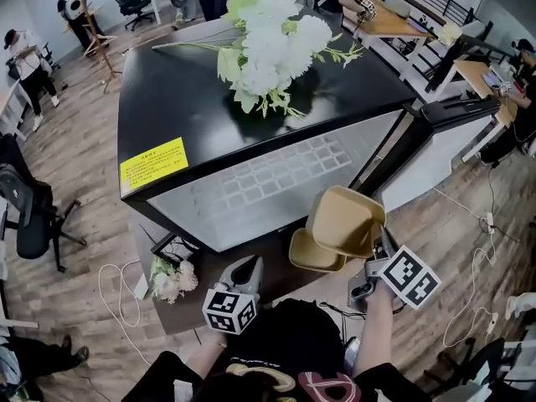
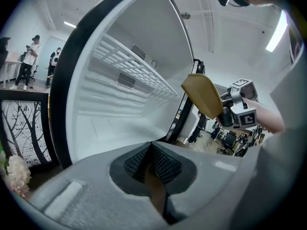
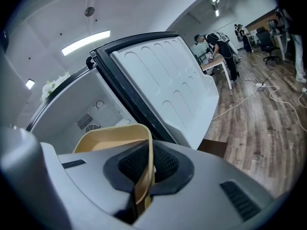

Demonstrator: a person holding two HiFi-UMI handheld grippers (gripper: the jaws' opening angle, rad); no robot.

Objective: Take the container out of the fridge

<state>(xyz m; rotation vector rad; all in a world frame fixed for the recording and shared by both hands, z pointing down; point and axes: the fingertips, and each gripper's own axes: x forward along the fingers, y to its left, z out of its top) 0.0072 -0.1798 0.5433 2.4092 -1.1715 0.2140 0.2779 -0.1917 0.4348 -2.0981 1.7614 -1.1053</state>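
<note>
The fridge point(image 1: 176, 99) stands open, and I should draw the tan container point(image 1: 345, 220) clear and level, my right tool point(image 1: 374, 256) clenched on its wall, my left tool point(image 2: 152, 169) shut on nothing. Only the right gripper view shows that pinch; the head view shows the container held in front of the opening.

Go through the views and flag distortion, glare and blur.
Head view: the wide lens bows the edges of the fridge; its black top has a soft sheen. Left gripper view: fisheye, dark round border, a ceiling light glares at upper right. Right gripper view: same dark border; the container, its rim clamped in the right gripper, looks soft so near the lens.
</note>
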